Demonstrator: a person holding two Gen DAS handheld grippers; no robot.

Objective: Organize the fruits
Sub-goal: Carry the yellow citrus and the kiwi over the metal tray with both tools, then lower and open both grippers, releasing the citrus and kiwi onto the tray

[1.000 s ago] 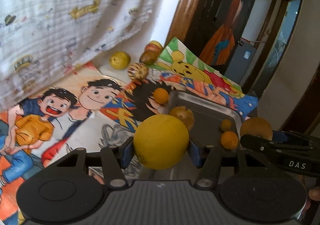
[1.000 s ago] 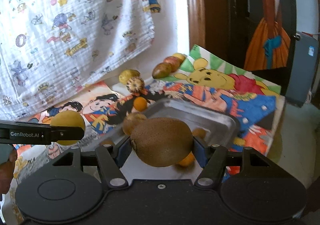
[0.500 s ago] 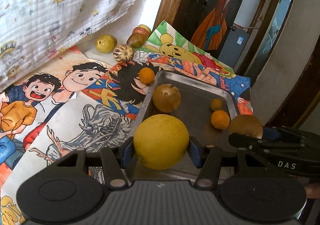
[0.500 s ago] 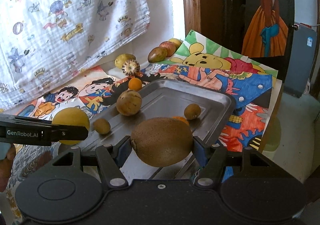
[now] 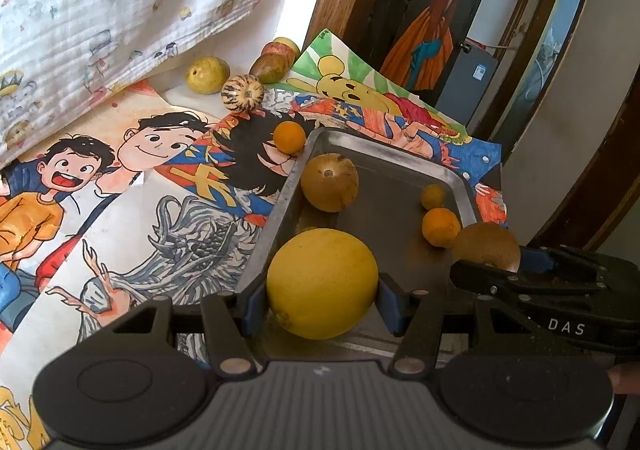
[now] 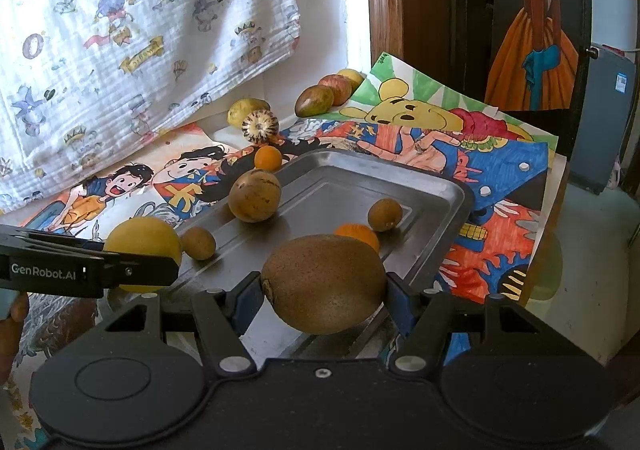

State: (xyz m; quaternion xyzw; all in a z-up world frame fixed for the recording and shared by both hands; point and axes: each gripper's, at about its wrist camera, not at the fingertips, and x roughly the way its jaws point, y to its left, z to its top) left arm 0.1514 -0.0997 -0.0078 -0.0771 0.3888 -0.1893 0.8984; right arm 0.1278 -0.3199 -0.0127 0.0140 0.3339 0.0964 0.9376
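My left gripper (image 5: 322, 296) is shut on a yellow lemon (image 5: 322, 282), held over the near left end of a steel tray (image 5: 384, 150). My right gripper (image 6: 323, 300) is shut on a brown kiwi (image 6: 324, 282) above the tray's near edge (image 6: 460, 190). The kiwi (image 5: 486, 246) and the lemon (image 6: 144, 242) each show in the other wrist view. Inside the tray lie a round brown fruit (image 6: 255, 195), a small orange (image 6: 358, 233) and two small brown fruits (image 6: 385, 214) (image 6: 199, 243).
Outside the tray, on cartoon posters, sit an orange (image 6: 268, 158), a striped fruit (image 6: 260, 125), a yellow fruit (image 6: 248, 110), a mango (image 6: 314, 101) and an apple (image 6: 338, 86). A printed cloth (image 6: 140, 30) hangs behind; a wooden door frame (image 6: 384, 10) stands at right.
Both grippers have come down and forward over the tray, still holding their fruit. The tray and its fruits now look closer and seen more from above.
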